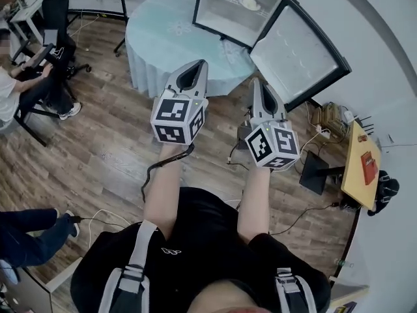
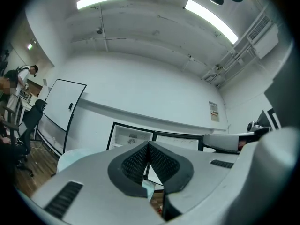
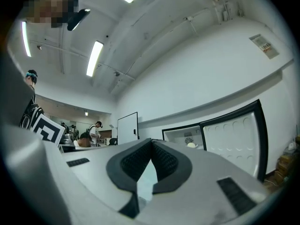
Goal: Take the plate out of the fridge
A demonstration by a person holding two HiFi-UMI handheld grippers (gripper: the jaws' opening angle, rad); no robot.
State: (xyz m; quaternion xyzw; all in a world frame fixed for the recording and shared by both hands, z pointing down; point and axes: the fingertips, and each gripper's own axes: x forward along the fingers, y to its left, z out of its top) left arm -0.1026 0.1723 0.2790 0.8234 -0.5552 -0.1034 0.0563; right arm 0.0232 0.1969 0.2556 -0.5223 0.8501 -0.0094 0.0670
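- Left gripper (image 1: 193,70): jaws pressed together, nothing between them. The same goes for the right gripper (image 1: 257,87). Both are held up at chest level, pointing towards the fridge (image 1: 221,12).
- Plate (image 1: 249,3): white, sits on the upper shelf inside the fridge with something pale on it. It's untouched and well away from both grippers.
- Step: looks like the approach, no reach started. The fridge door (image 1: 296,57) is already swung open to the right, so no door step is needed.
- Next move, as I read it: step in, open one gripper, enter the cavity level and pinch the plate rim. The right gripper is nearer in line.
- In the way: the fridge stands on the far side of the round counter (image 1: 163,41), so it's a long reach over the cloth. The open door edge crowds the right side.
- Around: cables on the wood floor (image 1: 117,155), a stand base (image 1: 314,173), a side table (image 1: 361,175) at right, and seated people (image 1: 13,90) at left. None are in the path.
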